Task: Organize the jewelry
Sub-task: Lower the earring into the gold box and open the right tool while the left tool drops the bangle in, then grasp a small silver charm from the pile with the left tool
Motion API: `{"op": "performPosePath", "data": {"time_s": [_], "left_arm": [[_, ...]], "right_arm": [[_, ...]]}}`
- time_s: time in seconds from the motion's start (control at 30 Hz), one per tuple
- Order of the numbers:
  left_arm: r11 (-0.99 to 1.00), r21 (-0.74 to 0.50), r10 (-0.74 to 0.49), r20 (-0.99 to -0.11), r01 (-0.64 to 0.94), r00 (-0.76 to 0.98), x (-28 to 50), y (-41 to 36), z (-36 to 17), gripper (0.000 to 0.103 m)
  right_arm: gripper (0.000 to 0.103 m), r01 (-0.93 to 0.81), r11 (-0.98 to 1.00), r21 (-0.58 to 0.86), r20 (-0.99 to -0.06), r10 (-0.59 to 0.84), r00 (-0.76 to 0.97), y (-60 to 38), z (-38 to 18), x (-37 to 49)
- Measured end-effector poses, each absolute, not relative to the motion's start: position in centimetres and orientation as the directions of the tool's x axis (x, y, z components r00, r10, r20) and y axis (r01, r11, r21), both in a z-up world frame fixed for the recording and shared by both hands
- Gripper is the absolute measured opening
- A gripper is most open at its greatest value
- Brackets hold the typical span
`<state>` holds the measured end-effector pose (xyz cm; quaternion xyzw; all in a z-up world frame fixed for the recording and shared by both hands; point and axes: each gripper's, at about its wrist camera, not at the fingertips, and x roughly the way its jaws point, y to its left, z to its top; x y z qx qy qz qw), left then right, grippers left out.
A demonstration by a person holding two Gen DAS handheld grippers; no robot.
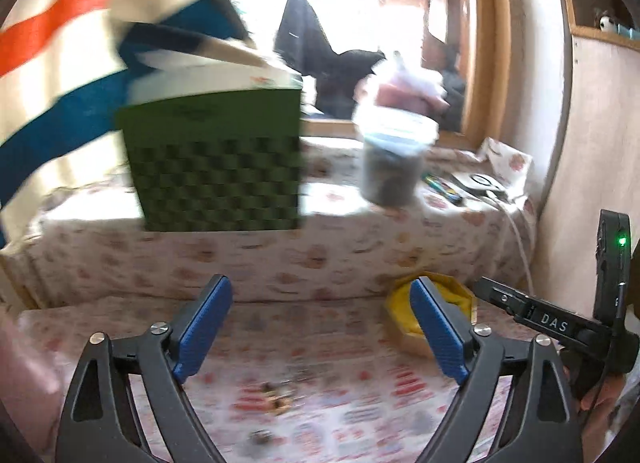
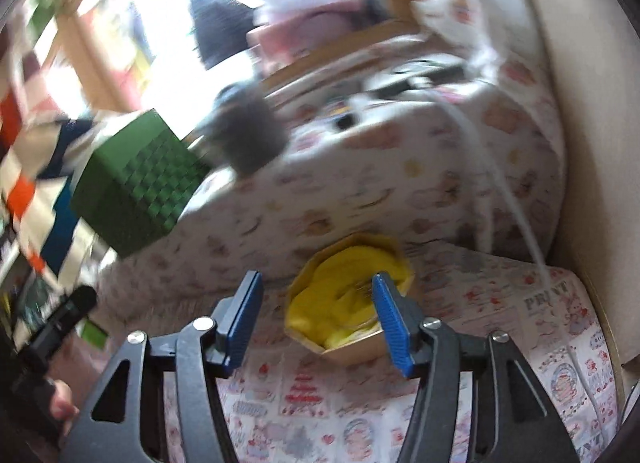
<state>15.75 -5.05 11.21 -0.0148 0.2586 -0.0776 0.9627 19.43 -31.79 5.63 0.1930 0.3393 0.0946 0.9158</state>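
1. Yellow-lined box (image 2: 348, 303) is seen just ahead of the right gripper (image 2: 316, 323), whose jaws are parted and empty.
2. Small jewelry pieces (image 1: 276, 399) lie below the wide-open, empty left gripper (image 1: 320, 327).

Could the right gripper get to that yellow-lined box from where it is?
Probably yes. The right gripper is open and empty, and the yellow-lined box sits just ahead on the patterned cloth with nothing between.

Printed cloth (image 2: 360, 403) covers the counter; the green box (image 1: 216, 167) looks woven, perhaps plastic; at two o'clock, a yellow-lined cardboard box (image 2: 348, 303).
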Motion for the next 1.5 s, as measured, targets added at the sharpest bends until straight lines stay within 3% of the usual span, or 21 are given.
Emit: {"op": "performPosePath", "data": {"time_s": [0.17, 0.33, 0.47, 0.53, 0.9, 1.0, 1.5], "left_arm": [[0.996, -0.058, -0.092, -0.487, 0.073, 0.869, 14.1, -0.8, 9.3, 0.102], [0.997, -0.067, -0.069, -0.567, 0.038, 0.821, 14.5, 1.0, 6.2, 0.102], [0.998, -0.050, -0.064, -0.593, 0.042, 0.802, 14.9, 1.2, 4.3, 0.102], [0.997, -0.059, -0.072, -0.619, 0.045, 0.782, 15.0, 1.3, 3.6, 0.102], [0.998, -0.061, -0.037, -0.689, -0.006, 0.723, 16.0, 2.1, 0.9, 0.102], [0.998, -0.054, -0.026, -0.699, -0.017, 0.715, 16.4, 2.3, 0.6, 0.102], [0.998, -0.062, -0.051, -0.738, 0.009, 0.673, 16.7, 1.9, -0.1, 0.102]], "right_arm": [[0.070, -0.133, 0.954, 0.267, -0.584, 0.270, 0.765, -27.2, 6.7, 17.7], [0.085, -0.171, 0.969, 0.181, -0.606, 0.247, 0.756, -24.1, 6.1, 16.9], [0.088, -0.150, 0.980, 0.130, -0.644, 0.199, 0.739, -23.1, 4.8, 17.3], [0.096, -0.132, 0.984, 0.116, -0.665, 0.176, 0.726, -22.9, 4.2, 17.6], [0.098, -0.106, 0.991, 0.082, -0.730, 0.132, 0.670, -22.2, 1.5, 18.8], [0.103, -0.105, 0.992, 0.073, -0.732, 0.124, 0.670, -22.0, 1.4, 18.8], [0.103, -0.048, 0.998, 0.032, -0.718, 0.056, 0.694, -22.4, 1.2, 19.0]]}}
